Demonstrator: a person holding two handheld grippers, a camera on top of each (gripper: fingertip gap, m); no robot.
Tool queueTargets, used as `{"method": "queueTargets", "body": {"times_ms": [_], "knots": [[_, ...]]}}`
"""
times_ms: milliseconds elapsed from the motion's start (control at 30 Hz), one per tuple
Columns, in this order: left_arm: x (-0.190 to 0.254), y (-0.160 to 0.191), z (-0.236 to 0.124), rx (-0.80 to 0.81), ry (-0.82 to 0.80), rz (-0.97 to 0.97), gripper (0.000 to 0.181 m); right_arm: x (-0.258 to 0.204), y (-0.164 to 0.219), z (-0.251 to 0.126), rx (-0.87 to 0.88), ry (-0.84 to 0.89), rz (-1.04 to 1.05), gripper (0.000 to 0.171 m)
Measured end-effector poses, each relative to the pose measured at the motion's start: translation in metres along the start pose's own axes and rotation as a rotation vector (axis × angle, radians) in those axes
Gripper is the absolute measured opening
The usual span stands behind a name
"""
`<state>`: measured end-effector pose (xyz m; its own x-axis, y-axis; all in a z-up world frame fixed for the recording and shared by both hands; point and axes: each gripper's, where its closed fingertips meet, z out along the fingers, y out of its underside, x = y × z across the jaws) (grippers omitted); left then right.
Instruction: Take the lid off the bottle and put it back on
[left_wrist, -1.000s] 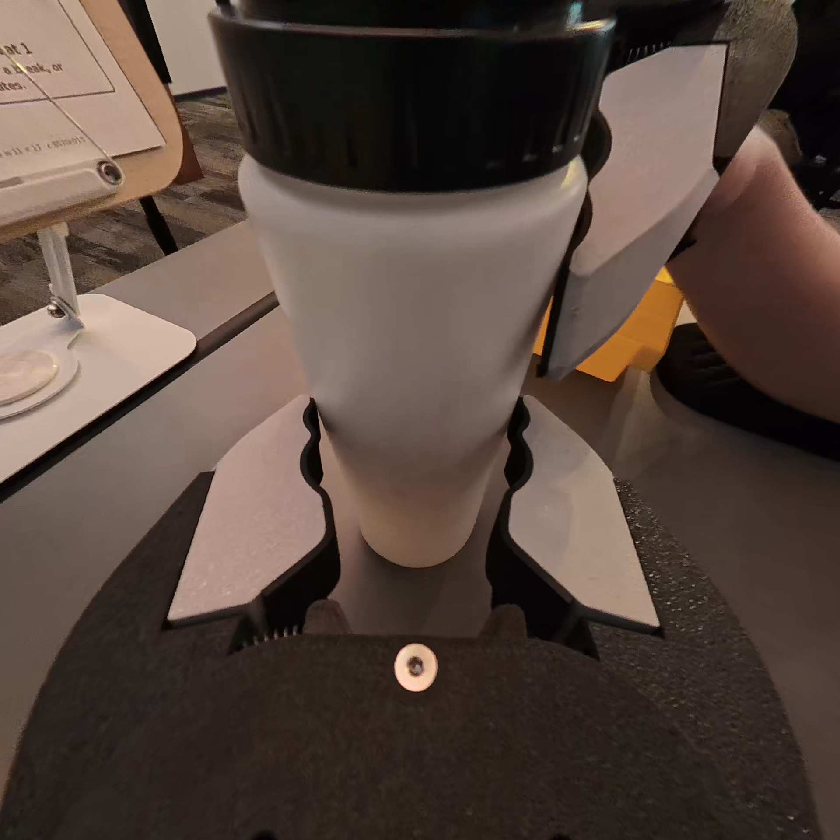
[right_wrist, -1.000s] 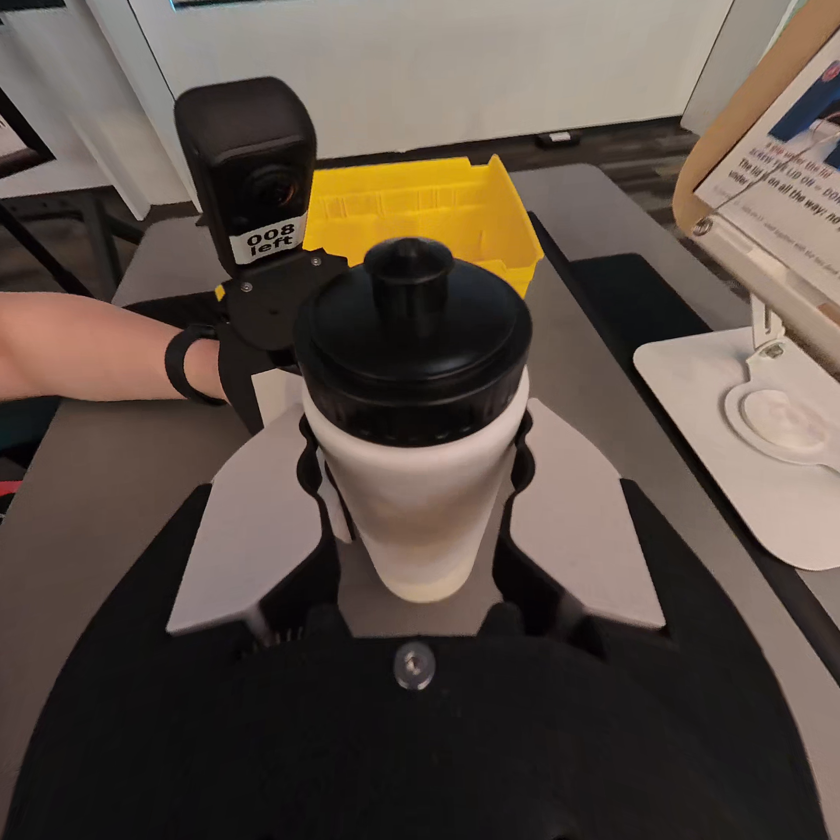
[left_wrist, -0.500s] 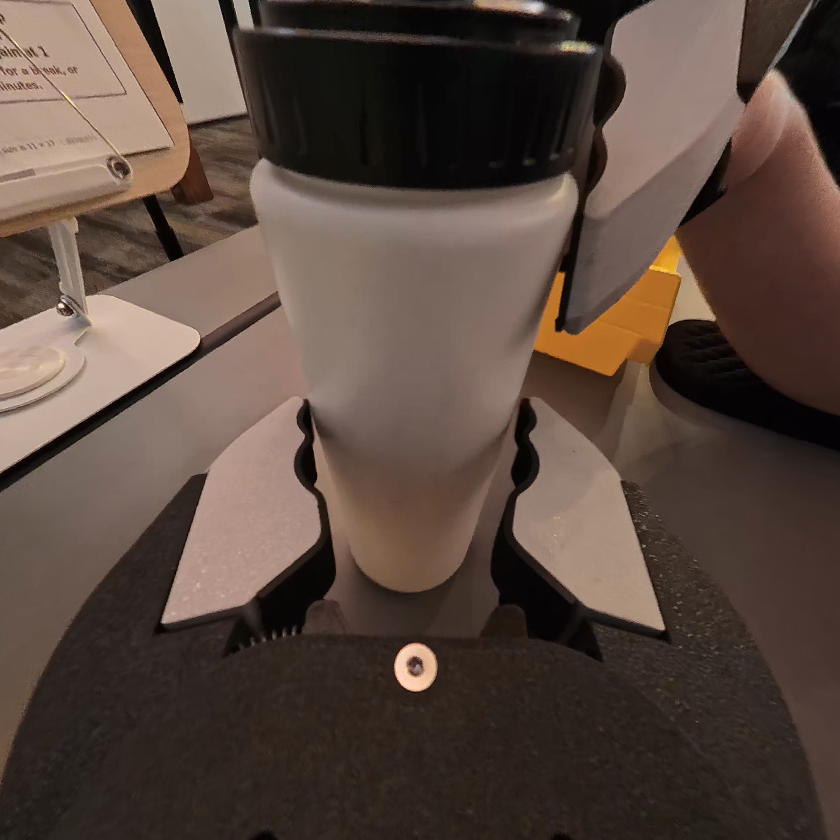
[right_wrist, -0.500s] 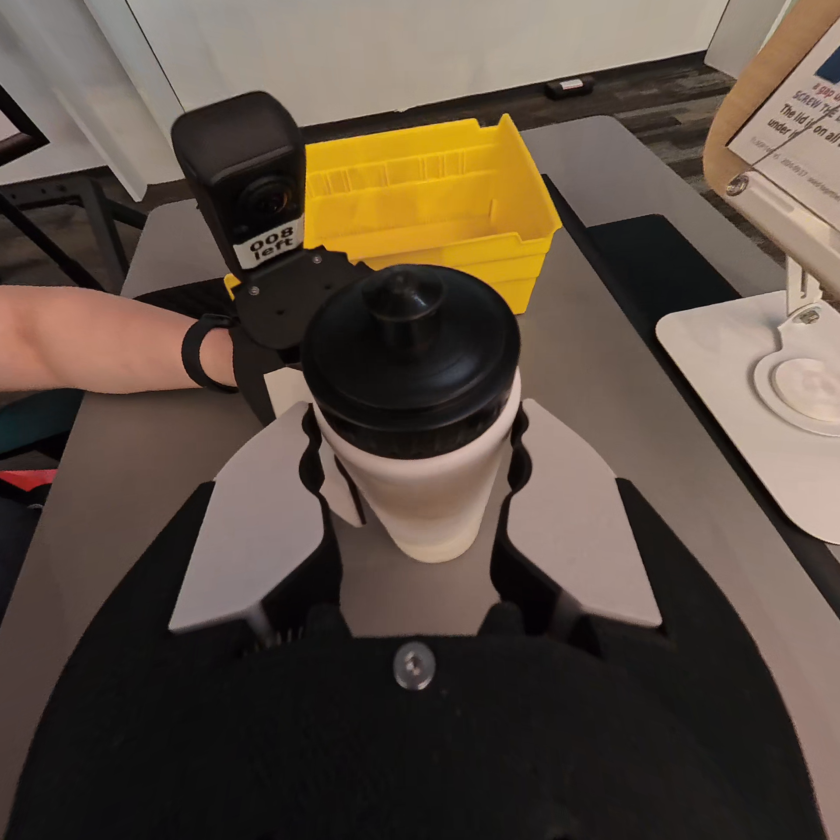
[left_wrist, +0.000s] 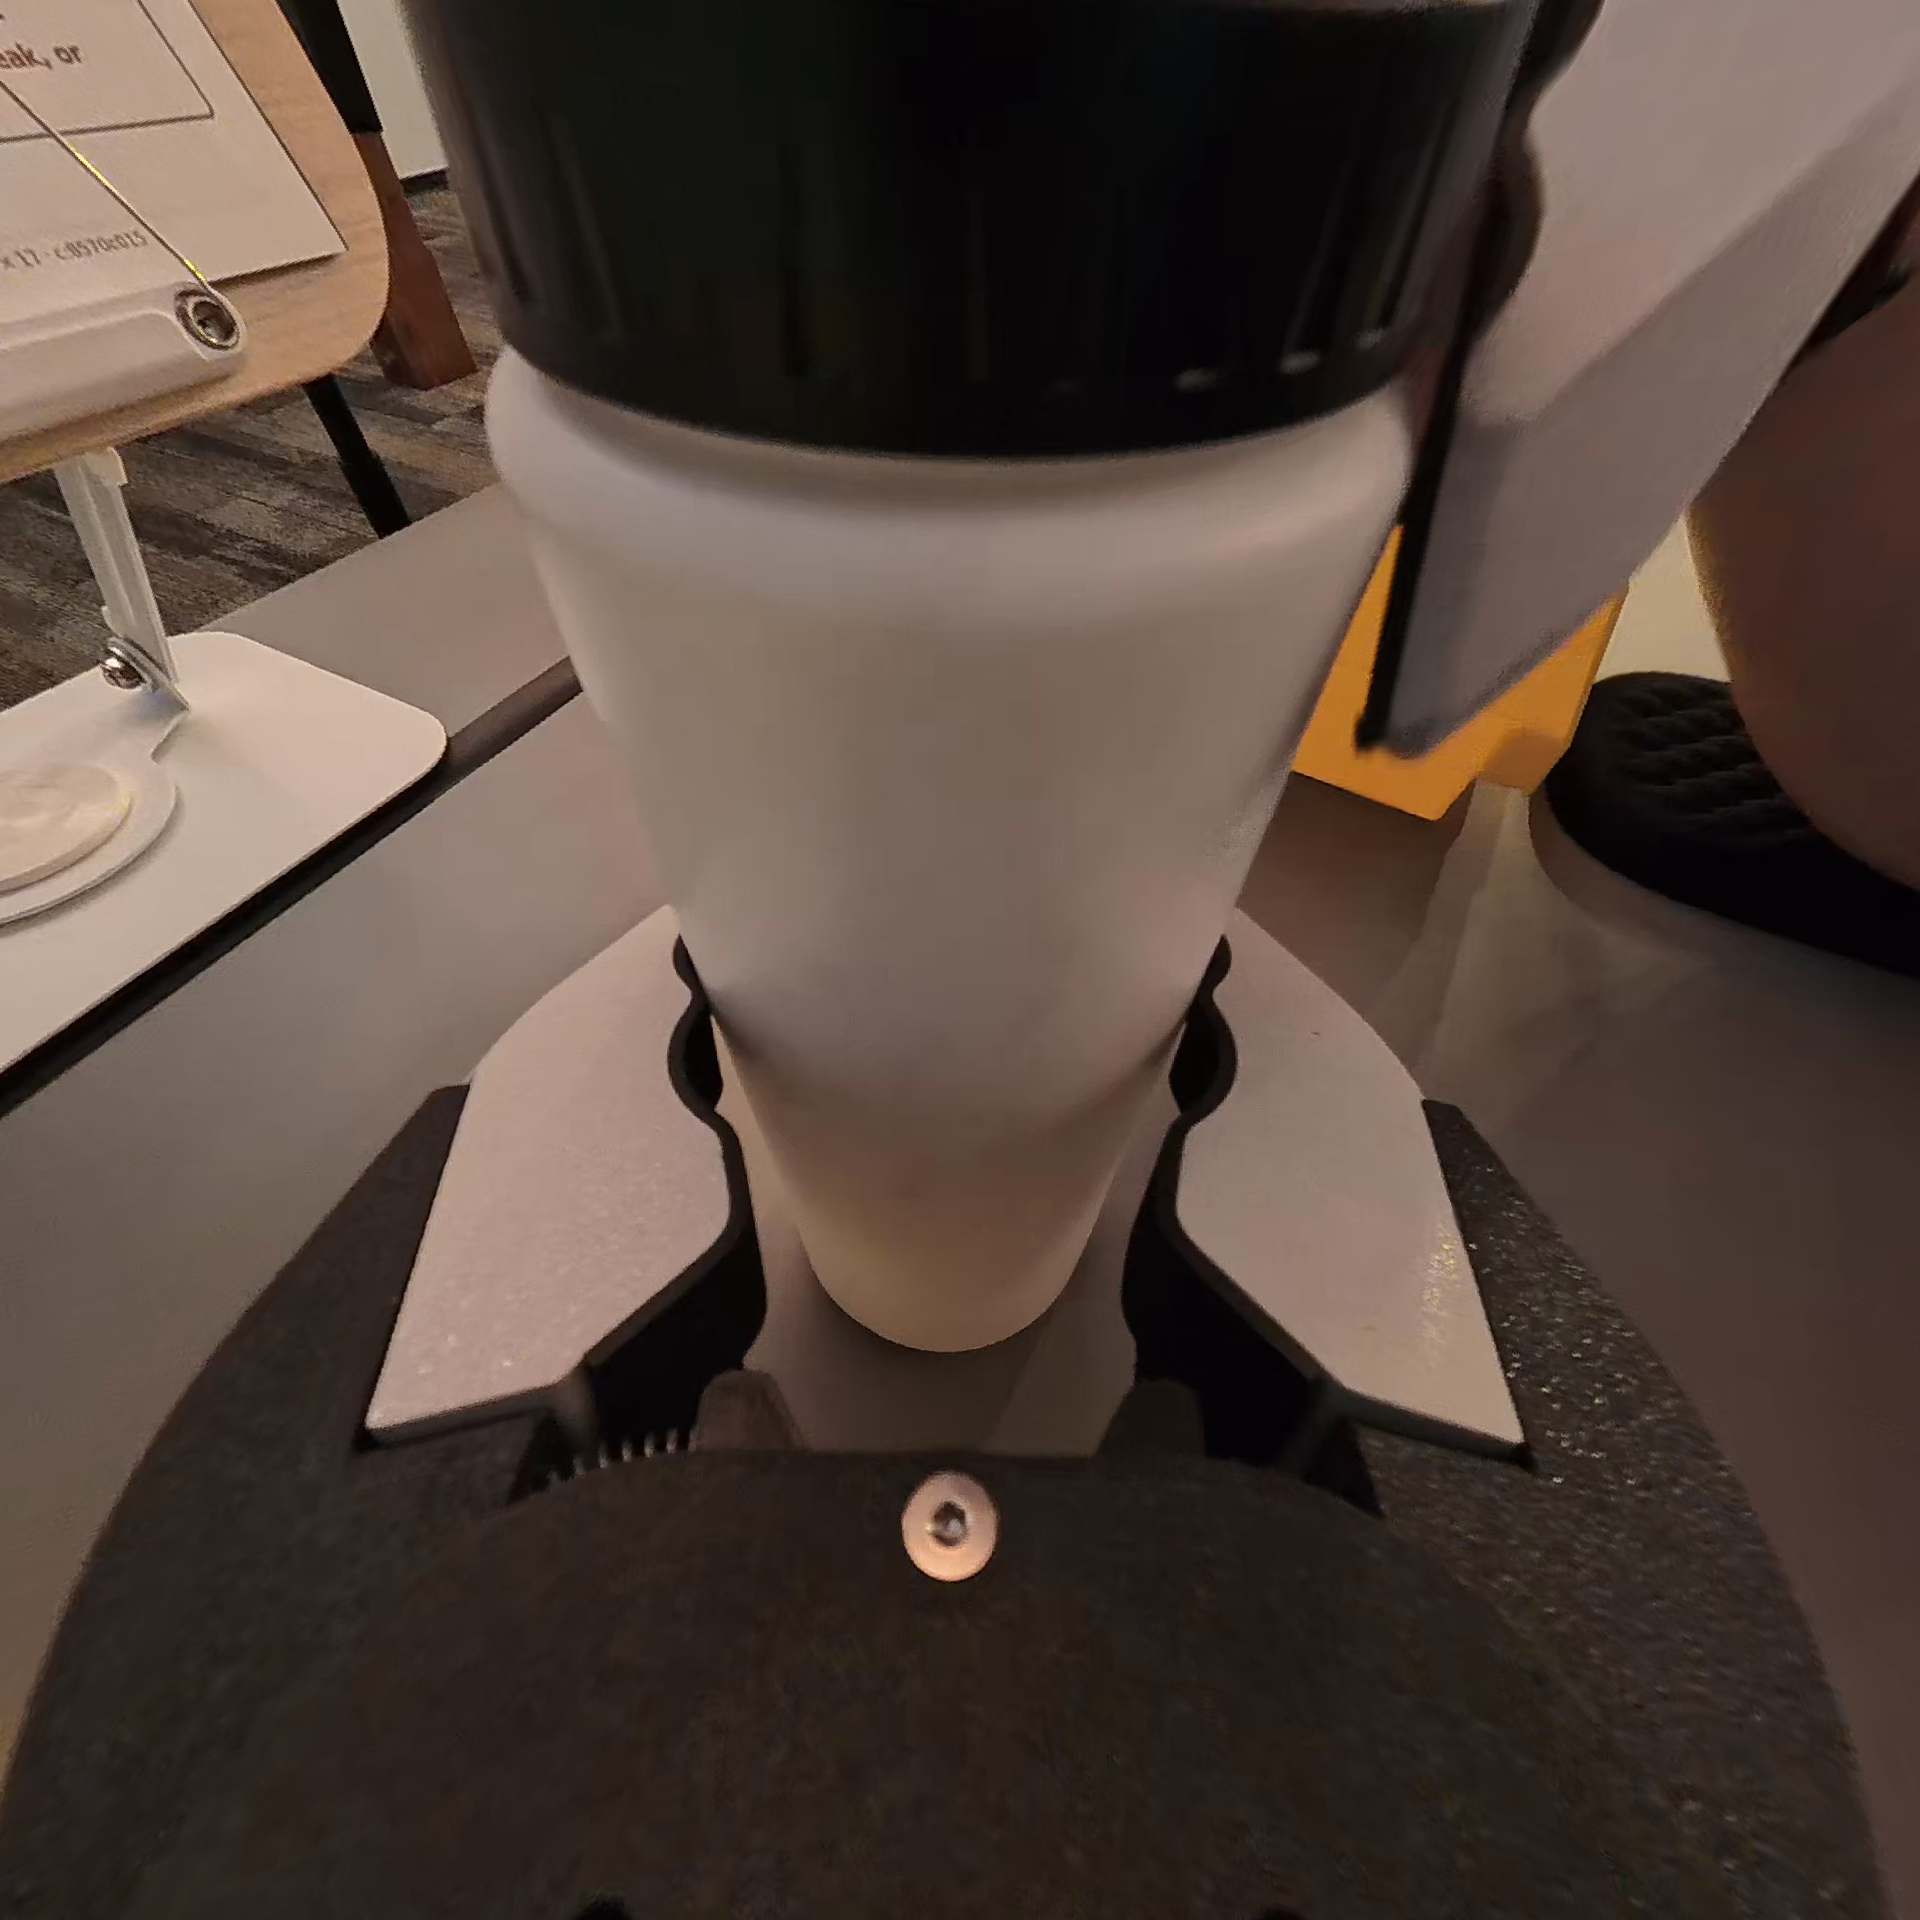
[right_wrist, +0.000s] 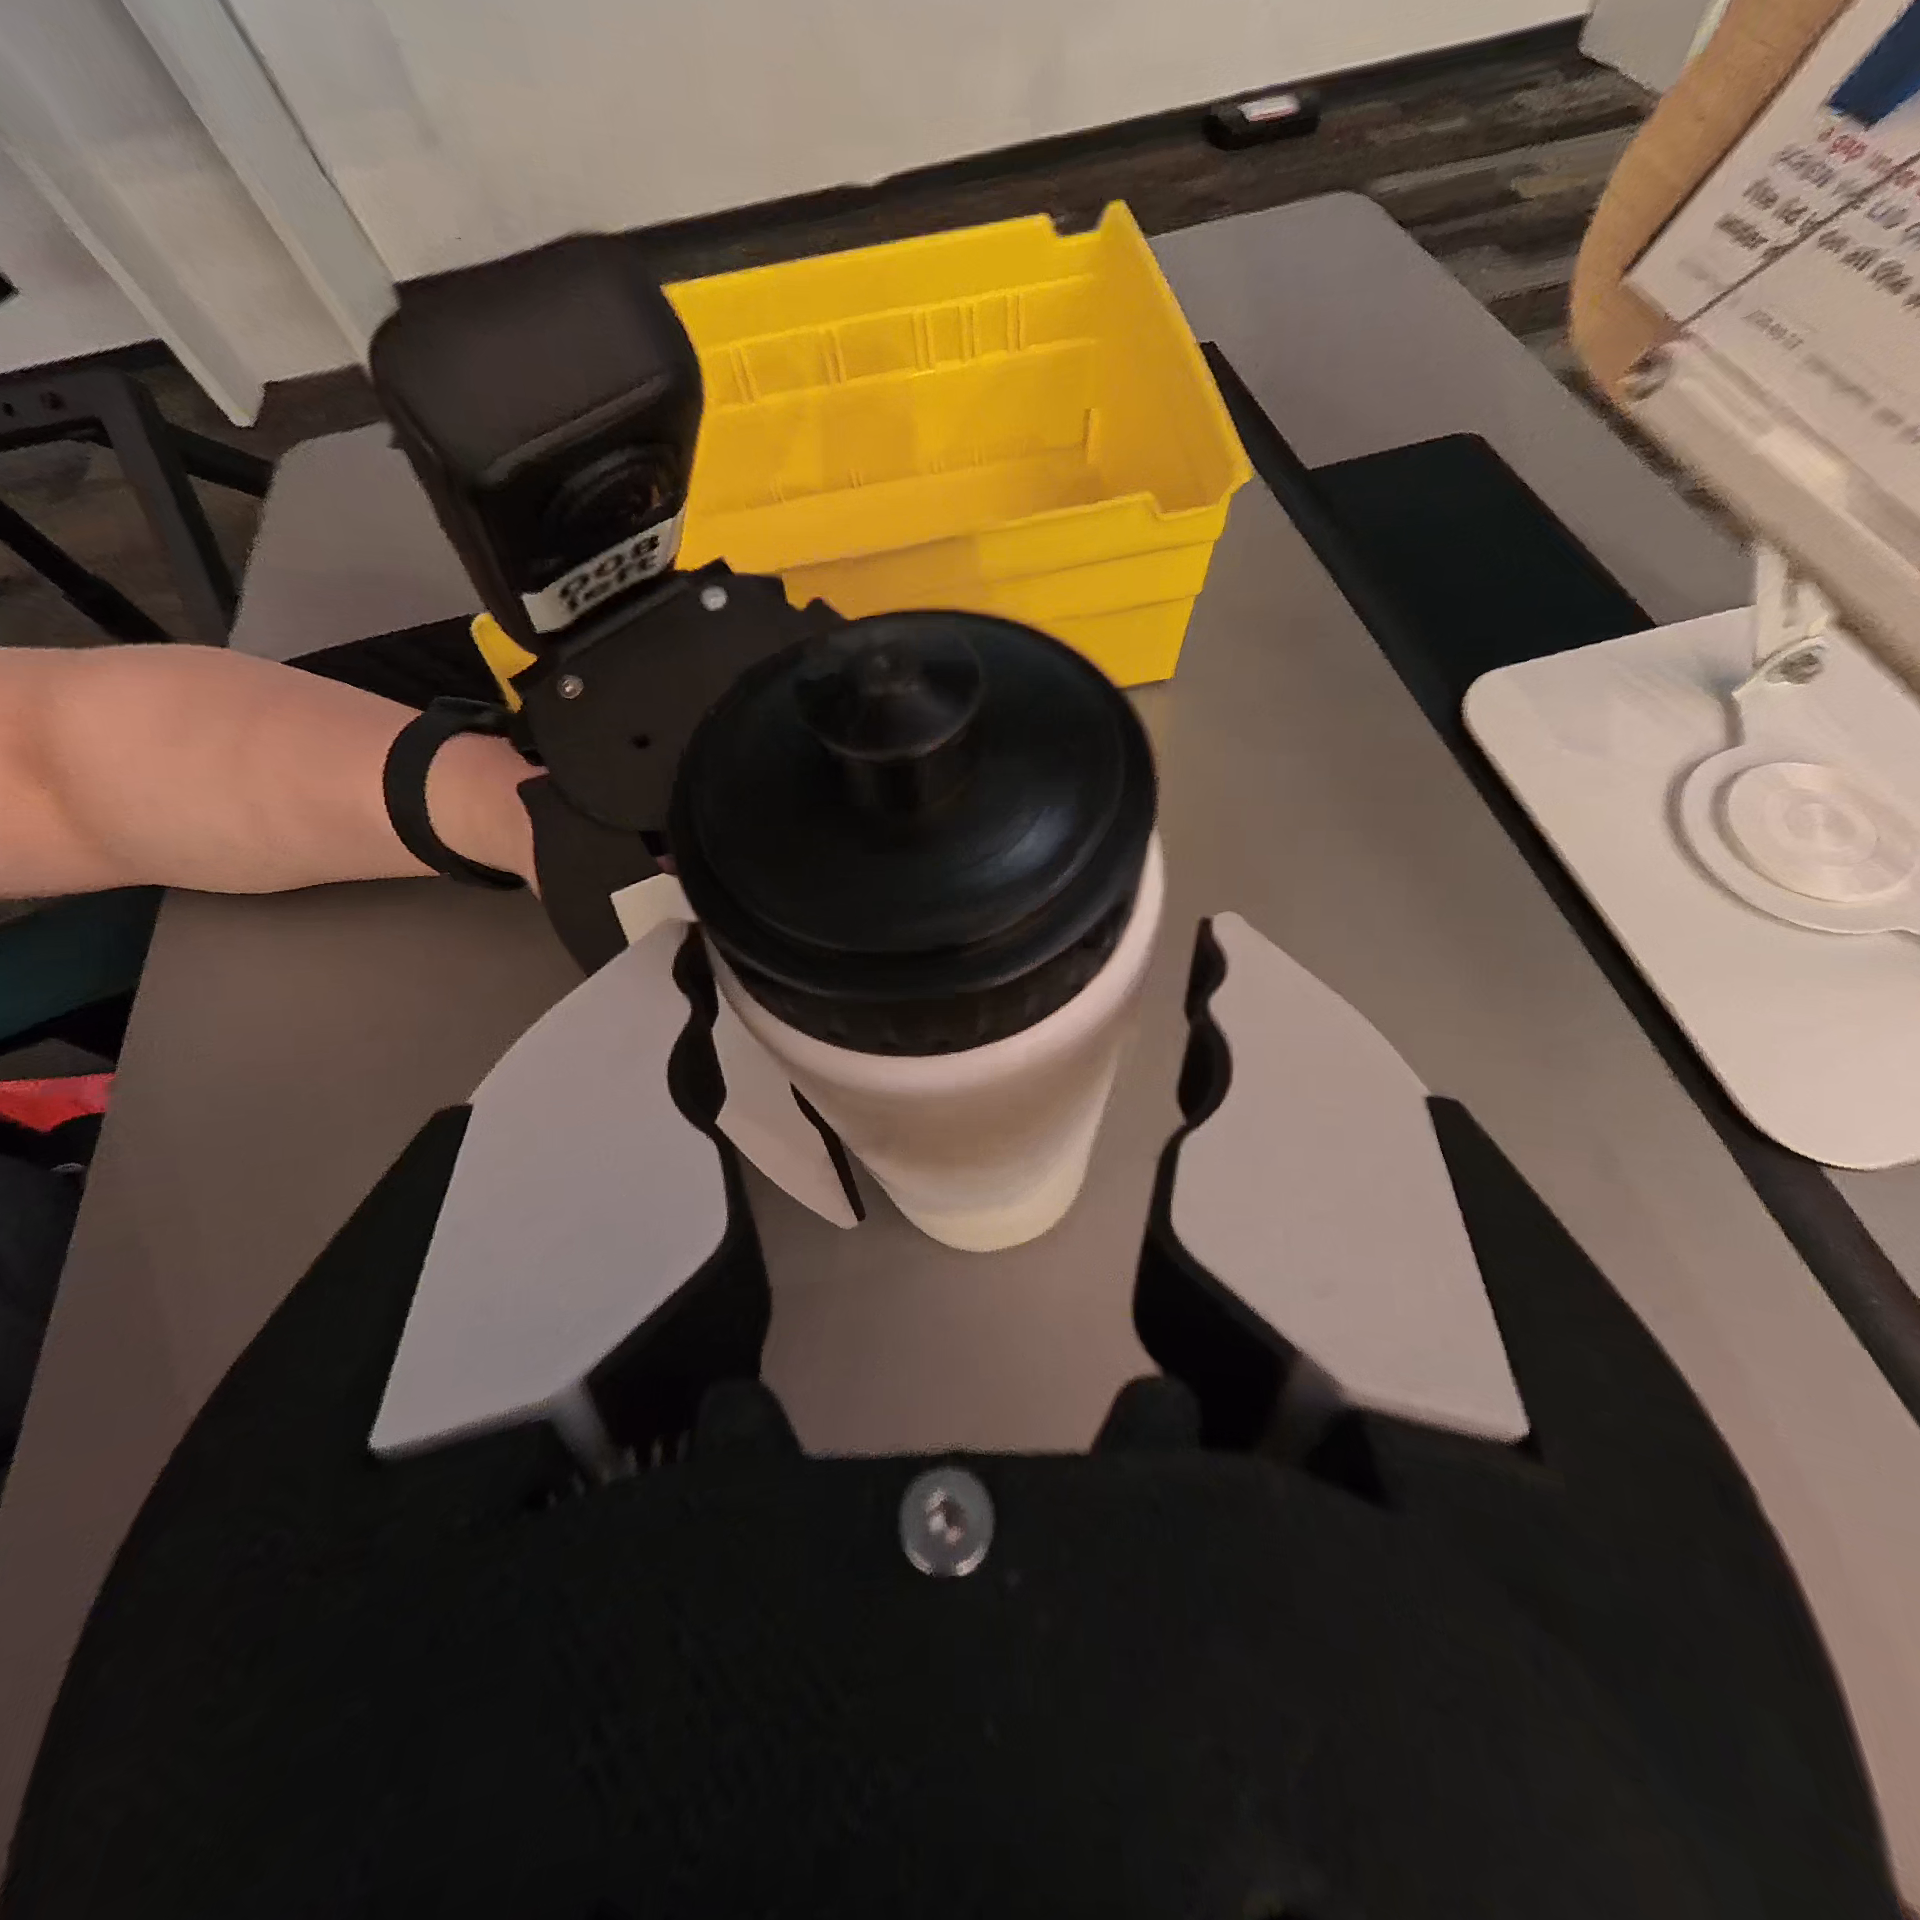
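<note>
My left gripper (left_wrist: 951, 1049) clamps the white bottle (left_wrist: 935, 790), which stands on the grey table (right_wrist: 1299, 623) with its black lid (right_wrist: 914, 790) on; my right gripper (right_wrist: 945, 1049) hangs released beside the lid.

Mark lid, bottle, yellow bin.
lid (right_wrist: 914, 800), right wrist view, domed top beside the spout
bottle (left_wrist: 935, 790), left wrist view, white body
yellow bin (right_wrist: 1039, 561), right wrist view, front wall

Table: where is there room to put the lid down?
Bare grey table lies left of the bottle, below the person's arm, and right of it before the white stand base. Behind the bottle is crowded: the yellow bin and left gripper.
</note>
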<state>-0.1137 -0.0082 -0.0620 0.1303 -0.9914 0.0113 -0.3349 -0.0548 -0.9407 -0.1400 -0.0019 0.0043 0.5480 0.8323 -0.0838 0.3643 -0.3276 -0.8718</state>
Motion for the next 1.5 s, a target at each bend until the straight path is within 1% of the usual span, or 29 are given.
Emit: {"method": "queueTargets", "body": {"times_ms": [33,167,200,267,300,333,367,400,600,667,767,900,1267,1333,1367,1433,1500], "knots": [[0.0,0.0,0.0,-0.001,0.0,0.003,0.087,0.002,-0.006,-0.006,0.013,0.033,-0.007,0.089],[-0.001,0.0,0.001,-0.005,-0.013,-0.007,0.087,0.0,-0.042,-0.033,0.154,0.185,0.017,0.088],[-0.001,0.0,0.001,-0.006,-0.019,-0.008,0.087,-0.002,-0.045,-0.034,0.157,0.211,0.021,0.087],[-0.001,0.0,0.002,-0.008,-0.032,-0.012,0.087,0.003,-0.039,-0.03,0.109,0.295,0.062,0.088],[-0.001,0.0,0.002,-0.009,-0.038,-0.013,0.087,0.003,-0.037,-0.025,0.099,0.304,0.068,0.088],[-0.001,0.0,0.002,-0.01,-0.043,-0.015,0.087,0.003,-0.035,-0.02,0.097,0.297,0.086,0.087],[-0.001,0.0,0.002,-0.012,-0.046,-0.014,0.087,0.001,-0.035,-0.015,0.104,0.266,0.101,0.077],[0.0,0.0,0.002,-0.015,-0.048,-0.01,0.087,0.001,-0.034,-0.011,0.113,0.253,0.116,0.074],[0.006,0.0,0.005,-0.044,-0.049,-0.013,0.087,-0.002,-0.031,-0.012,0.11,0.153,0.163,0.075],[0.009,0.0,0.006,-0.055,-0.058,-0.012,0.087,-0.004,-0.031,-0.01,0.094,0.161,0.145,0.079],[0.01,0.0,0.006,-0.059,-0.061,-0.015,0.087,-0.003,-0.028,-0.008,0.057,0.209,0.088,0.077],[0.01,0.0,0.006,-0.058,-0.058,-0.004,0.087,-0.005,-0.027,-0.008,0.035,0.205,0.044,0.077],[0.015,0.001,0.006,-0.069,-0.004,0.023,0.086,-0.012,-0.024,-0.01,0.011,0.102,0.007,0.078],[0.023,0.001,0.006,-0.064,0.057,0.046,0.086,-0.018,-0.022,-0.012,0.002,0.041,-0.018,0.078],[0.031,0.001,0.005,-0.061,0.113,0.065,0.086,-0.024,-0.02,-0.014,-0.012,-0.009,-0.047,0.078],[0.051,0.002,0.004,-0.061,0.239,0.096,0.086,-0.04,-0.013,-0.023,-0.031,-0.142,-0.092,0.078],[0.072,0.004,0.0,-0.064,0.357,0.132,0.086,-0.059,-0.007,-0.032,-0.014,-0.288,-0.17,0.078]]}}
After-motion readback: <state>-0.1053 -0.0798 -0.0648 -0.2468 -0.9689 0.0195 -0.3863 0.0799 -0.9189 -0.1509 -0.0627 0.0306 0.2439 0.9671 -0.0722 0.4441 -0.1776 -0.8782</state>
